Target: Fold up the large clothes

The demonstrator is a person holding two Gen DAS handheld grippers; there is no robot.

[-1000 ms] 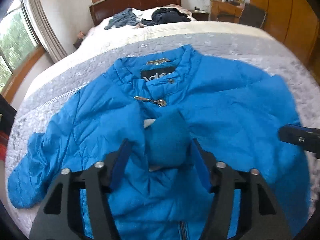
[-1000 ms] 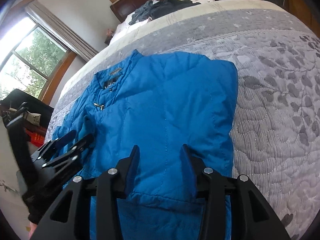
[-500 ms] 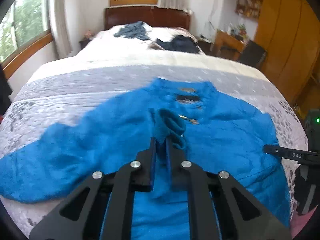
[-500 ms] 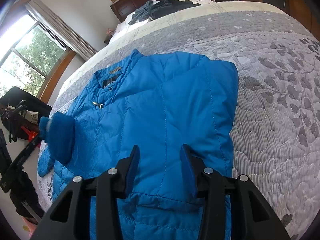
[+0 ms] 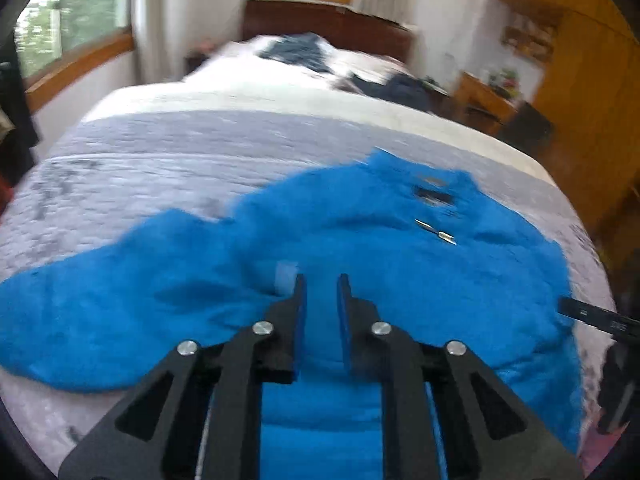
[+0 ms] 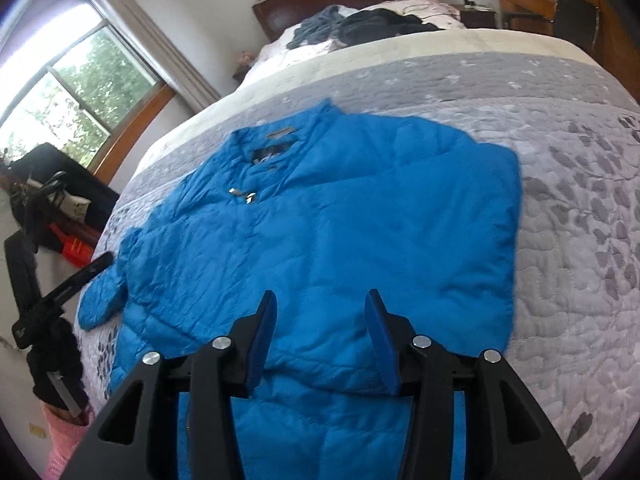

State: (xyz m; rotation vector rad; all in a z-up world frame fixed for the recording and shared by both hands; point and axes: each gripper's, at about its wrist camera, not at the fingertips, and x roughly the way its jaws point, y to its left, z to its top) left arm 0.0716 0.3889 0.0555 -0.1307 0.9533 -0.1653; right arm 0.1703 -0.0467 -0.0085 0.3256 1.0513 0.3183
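Sleeve (image 5: 100, 312) now outstretched from puffy quilted jacket (image 6: 360, 216)

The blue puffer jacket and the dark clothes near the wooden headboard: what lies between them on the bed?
Only bare bedding: the grey quilted cover, then a cream band. The right wrist view shows this between the blue puffer jacket and the dark clothes.

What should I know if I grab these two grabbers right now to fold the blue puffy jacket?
Left gripper: nearly shut, blue fabric between the fingers; the blur hides whether it grips.
Right gripper: open, holding nothing, above the hem.
The blue quilted puffer jacket lies front up on the grey quilted bedspread.
Done: the side near the right gripper has a straight edge, no sleeve sticking out.
Left: the other blue sleeve lies spread out. Fold it in, then probably fold the body.
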